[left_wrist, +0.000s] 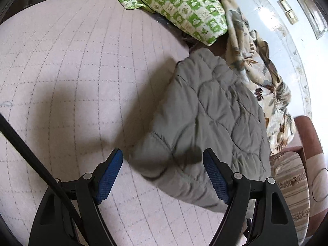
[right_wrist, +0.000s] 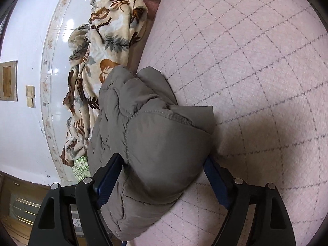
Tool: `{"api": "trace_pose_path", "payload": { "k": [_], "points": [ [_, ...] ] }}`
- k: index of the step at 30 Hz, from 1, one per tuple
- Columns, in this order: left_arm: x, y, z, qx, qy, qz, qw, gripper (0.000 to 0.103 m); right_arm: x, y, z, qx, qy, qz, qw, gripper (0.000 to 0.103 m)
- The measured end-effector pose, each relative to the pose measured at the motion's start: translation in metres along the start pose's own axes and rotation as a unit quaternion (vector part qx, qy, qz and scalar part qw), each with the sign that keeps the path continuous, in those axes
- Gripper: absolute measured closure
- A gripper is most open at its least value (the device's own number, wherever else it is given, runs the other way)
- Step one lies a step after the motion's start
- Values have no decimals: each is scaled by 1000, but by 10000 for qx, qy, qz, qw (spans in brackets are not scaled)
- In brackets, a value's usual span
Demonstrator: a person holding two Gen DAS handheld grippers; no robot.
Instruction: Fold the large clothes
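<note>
Both grippers, left and right, gape open over a pink quilted mattress (leaf-print blanket beside); the grey padded jacket lies folded, bulging between the right's pads.

Pink quilted bed against a glossy white wall

no readable text, label, brand, number or sign in either view. green-and-cream checked cloth carries small printed motifs only, too small to tell if any are letters. striped cushion has dark band pattern, maybe ornament, not legible. grey quilted jacket shows no tag or logo.
</note>
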State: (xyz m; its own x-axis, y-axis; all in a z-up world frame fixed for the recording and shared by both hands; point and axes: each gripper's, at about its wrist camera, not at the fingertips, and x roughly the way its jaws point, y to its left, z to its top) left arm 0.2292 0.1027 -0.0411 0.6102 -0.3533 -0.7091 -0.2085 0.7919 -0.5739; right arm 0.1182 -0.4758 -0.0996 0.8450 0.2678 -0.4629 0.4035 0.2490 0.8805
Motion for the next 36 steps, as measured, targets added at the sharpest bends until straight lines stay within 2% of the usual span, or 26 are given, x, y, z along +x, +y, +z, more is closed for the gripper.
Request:
{"api": "trace_pose_path", "payload": {
  "k": [5,7,9,10,11,13,16,19,23,28,36],
  "points": [
    [26,-3,9,-77,94,62,9999,23,13,0,2,-69,40,-125,9999,14],
    [34,-6,10,8,111,97,9999,19,18,3,2,-136,18,-173,9998,13],
    [43,-4,11,-39,188,6,9998,19,22,6,2,-259,33,-200,9995,20],
    [44,-4,11,-37,174,-29,9998,26,23,7,2,-307,24,-218,9993,34],
    [44,-5,11,7,187,-54,9998,31,23,8,2,-337,27,-201,9992,44],
    [40,-12,13,237,204,24,9995,50,21,12,1,-482,8,-209,9986,53],
    [32,-28,14,784,184,198,9966,62,17,25,-3,-837,-71,-372,9958,61],
    [31,-30,15,927,308,209,9950,65,14,34,-6,-1120,-97,-535,9922,63],
    [33,-33,19,1005,387,167,9940,66,12,35,-5,-1142,-31,-541,9920,64],
    [30,-38,20,1139,365,173,9927,67,11,42,-6,-1317,-34,-619,9893,67],
    [12,-47,20,1323,271,122,9908,69,-4,59,-11,-1608,-85,-504,9857,70]
  ]
}}
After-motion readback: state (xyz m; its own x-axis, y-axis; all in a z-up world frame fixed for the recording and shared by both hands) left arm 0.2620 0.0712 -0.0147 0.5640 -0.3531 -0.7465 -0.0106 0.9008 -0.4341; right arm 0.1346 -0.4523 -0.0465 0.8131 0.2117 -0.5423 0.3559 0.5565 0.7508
